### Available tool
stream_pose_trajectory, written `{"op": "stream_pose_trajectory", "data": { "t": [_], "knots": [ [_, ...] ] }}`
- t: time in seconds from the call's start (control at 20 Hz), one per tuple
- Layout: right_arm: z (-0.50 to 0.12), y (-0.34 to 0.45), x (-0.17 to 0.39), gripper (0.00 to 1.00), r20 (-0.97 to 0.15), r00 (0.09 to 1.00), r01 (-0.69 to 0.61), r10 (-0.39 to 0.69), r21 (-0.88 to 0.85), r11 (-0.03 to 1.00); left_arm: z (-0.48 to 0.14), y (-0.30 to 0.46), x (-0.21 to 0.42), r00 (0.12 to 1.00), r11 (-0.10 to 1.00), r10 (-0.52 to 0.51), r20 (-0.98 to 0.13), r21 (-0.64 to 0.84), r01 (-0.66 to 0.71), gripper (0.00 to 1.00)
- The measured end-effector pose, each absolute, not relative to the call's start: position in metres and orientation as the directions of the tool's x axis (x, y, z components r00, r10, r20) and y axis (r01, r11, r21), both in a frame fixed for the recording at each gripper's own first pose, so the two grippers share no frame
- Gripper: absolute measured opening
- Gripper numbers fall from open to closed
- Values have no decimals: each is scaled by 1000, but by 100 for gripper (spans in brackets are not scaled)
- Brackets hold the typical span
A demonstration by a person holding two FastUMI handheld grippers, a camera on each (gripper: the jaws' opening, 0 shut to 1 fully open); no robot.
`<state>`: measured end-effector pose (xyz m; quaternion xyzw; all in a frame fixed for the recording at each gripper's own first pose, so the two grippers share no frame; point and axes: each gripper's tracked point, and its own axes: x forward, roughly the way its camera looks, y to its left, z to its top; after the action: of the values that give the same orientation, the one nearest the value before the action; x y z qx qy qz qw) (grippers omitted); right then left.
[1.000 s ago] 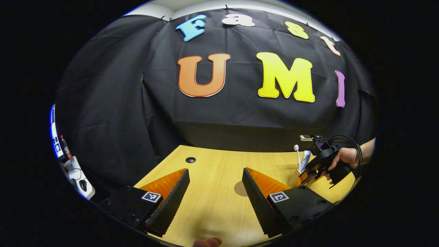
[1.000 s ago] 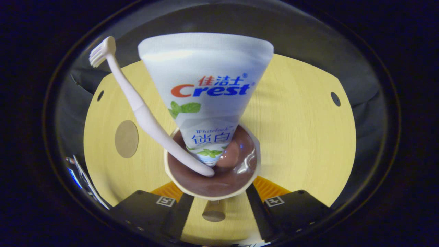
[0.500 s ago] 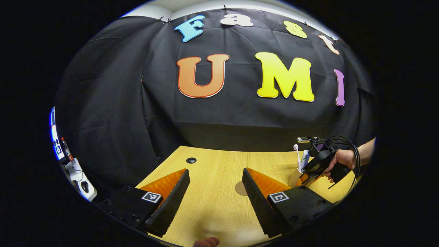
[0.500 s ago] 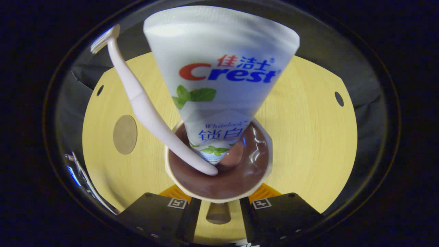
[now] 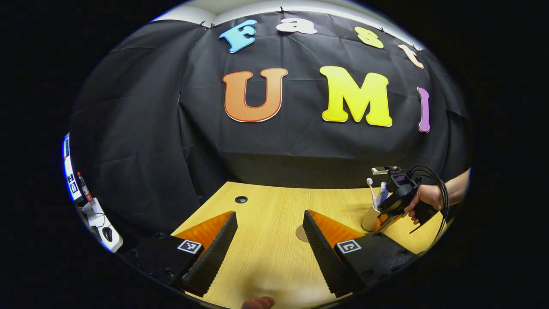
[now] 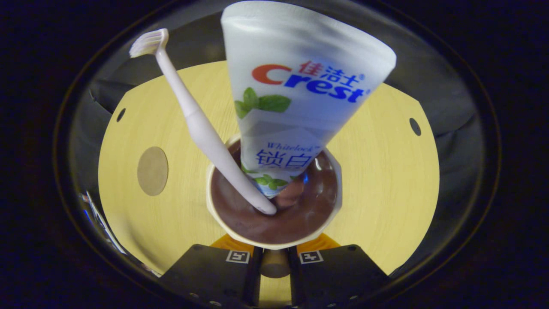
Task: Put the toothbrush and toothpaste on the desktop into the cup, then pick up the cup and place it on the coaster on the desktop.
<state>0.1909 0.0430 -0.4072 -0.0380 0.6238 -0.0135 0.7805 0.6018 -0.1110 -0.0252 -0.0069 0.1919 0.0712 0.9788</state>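
Observation:
In the right gripper view a cream cup with a brown inside stands on the wooden desktop. A white toothbrush and a white toothpaste tube lean upright in it. My right gripper is shut on the cup's handle at its near side. A round tan coaster lies to the cup's left. In the left gripper view my left gripper hovers open over the desk with nothing between its fingers. There the coaster peeks out beside one finger, with the cup and right gripper farther right.
A hand with a black cable holds the right gripper. The desktop has small round holes near its far corners. White equipment sits off the desk's left side. A black cloth wall rises behind the desk.
My right gripper's fingers have drawn in from wide apart and now pinch the cup's handle. The cup and its contents have shifted slightly in view. The left gripper has stayed put.

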Motion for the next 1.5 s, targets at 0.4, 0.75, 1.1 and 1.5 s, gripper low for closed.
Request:
{"op": "stream_pose_trajectory", "data": {
  "t": [0.4,0.75,1.1,1.5],
  "knots": [
    [-388,106,199,26,-967,256,-76,-22,-43,996,-20,-76,579,917,985,167,-363,13,-174,98],
    [-392,190,200,27,-972,233,-144,32,-2,990,-11,-41,557,914,977,209,-347,24,-214,98],
    [-410,238,200,26,-980,195,-190,43,5,982,-15,-15,543,899,963,251,-360,-3,-270,98],
    [-413,242,199,26,-985,172,-219,-12,-50,974,-25,6,538,878,948,289,-382,-11,-317,100]
  ]
}}
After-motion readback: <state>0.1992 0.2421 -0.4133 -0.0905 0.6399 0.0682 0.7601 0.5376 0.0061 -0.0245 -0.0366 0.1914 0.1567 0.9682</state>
